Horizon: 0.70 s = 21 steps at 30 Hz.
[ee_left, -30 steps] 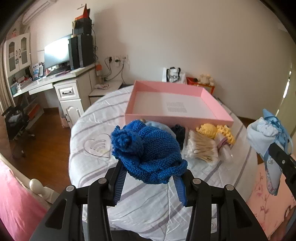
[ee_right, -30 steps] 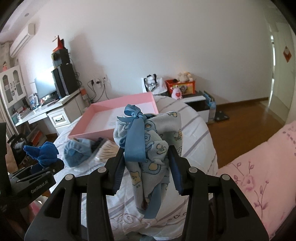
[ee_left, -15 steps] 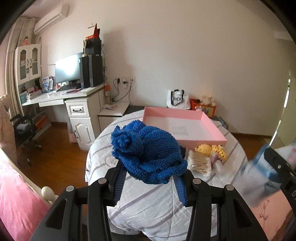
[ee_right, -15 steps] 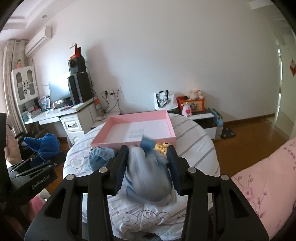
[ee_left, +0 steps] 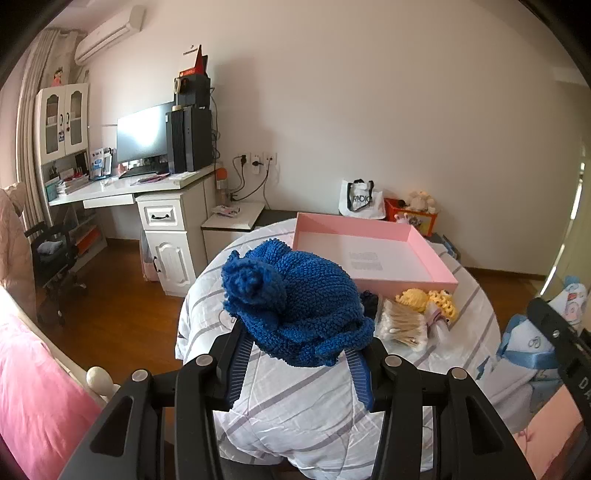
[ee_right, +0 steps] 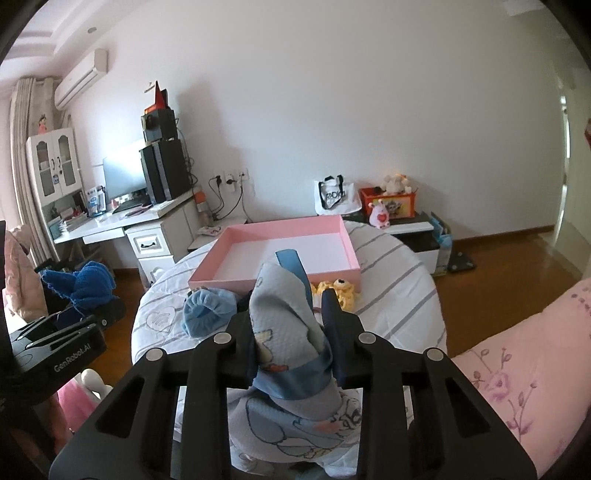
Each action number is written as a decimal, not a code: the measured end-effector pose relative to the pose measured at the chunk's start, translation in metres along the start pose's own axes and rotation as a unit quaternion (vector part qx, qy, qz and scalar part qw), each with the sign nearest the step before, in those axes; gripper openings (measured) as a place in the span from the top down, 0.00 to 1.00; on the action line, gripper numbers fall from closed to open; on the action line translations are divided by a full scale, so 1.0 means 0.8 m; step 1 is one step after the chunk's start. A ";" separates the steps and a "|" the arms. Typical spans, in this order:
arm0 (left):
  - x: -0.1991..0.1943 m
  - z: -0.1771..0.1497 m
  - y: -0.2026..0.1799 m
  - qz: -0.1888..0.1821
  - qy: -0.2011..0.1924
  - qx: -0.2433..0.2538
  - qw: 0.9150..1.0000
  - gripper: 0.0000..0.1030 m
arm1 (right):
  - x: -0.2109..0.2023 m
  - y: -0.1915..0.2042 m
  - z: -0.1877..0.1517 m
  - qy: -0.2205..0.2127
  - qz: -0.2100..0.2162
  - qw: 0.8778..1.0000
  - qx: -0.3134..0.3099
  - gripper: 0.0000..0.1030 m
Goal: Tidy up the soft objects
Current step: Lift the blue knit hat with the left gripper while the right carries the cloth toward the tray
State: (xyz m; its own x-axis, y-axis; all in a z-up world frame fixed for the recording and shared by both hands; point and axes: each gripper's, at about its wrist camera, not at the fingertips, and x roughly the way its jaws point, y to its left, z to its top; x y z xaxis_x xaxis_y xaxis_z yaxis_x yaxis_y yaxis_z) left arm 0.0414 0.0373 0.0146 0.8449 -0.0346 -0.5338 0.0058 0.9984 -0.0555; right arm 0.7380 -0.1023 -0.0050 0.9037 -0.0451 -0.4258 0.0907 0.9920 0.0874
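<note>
Over on the left there's a white desk (ee_left: 122, 190) with a monitor (ee_left: 144, 136) and a black speaker tower (ee_left: 190, 138) on it, and an air conditioner (ee_left: 110, 31) up on the wall. Nearer in, the left tool (ee_left: 299, 354) is clamped on a chunky blue knit hat (ee_left: 295, 299), pompom facing left, and it's held up in the air above the near edge of the round counter (ee_left: 295, 398), which has a white striped cloth over it.

On the counter's left part lies a light blue fuzzy hat (ee_right: 208, 312), just in front of the pink tray (ee_left: 373, 225), which sits toward the back. The tray's got nothing in it but a pale printed patch on the bottom. Right in front of the tray there's a little cluster: something small and dark (ee_left: 370, 301), a clear bag of cotton swabs (ee_left: 402, 325), and a yellow crochet thing (ee_left: 428, 301) touching the tray's front wall.

Then the right tool (ee_right: 290, 323): its jaws have just been closing and now they're pinched tight on a pale blue printed cloth bundle (ee_right: 284, 325) with a blue ribbon (ee_right: 293, 264) sticking up. The cloth bunches between the fingers (ee_right: 334, 317) and hangs down below them, off the counter.

Against the far wall are a white tote bag (ee_right: 334, 195) and an orange box (ee_right: 388, 205) with a plush toy (ee_right: 397, 182) on top. Pink bedding (ee_right: 528, 373) fills the right corner.
</note>
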 end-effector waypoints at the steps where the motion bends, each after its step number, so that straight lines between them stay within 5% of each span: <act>1: -0.001 0.001 -0.001 0.000 -0.002 0.001 1.000 0.57 | -0.004 0.001 0.001 -0.004 0.000 1.000 -0.001 0.73; 21: -0.074 -0.016 -0.004 -0.002 -0.081 0.020 0.997 0.57 | -0.091 0.020 0.019 -0.089 0.010 0.996 -0.027 0.73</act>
State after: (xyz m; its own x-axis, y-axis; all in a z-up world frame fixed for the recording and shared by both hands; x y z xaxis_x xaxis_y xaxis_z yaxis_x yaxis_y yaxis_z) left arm -0.0157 0.0354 0.0354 0.9202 -0.0343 -0.3899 0.0277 0.9994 -0.0224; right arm 0.6800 -0.0848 0.0414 0.9655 -0.0397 -0.2574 0.0526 0.9977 0.0434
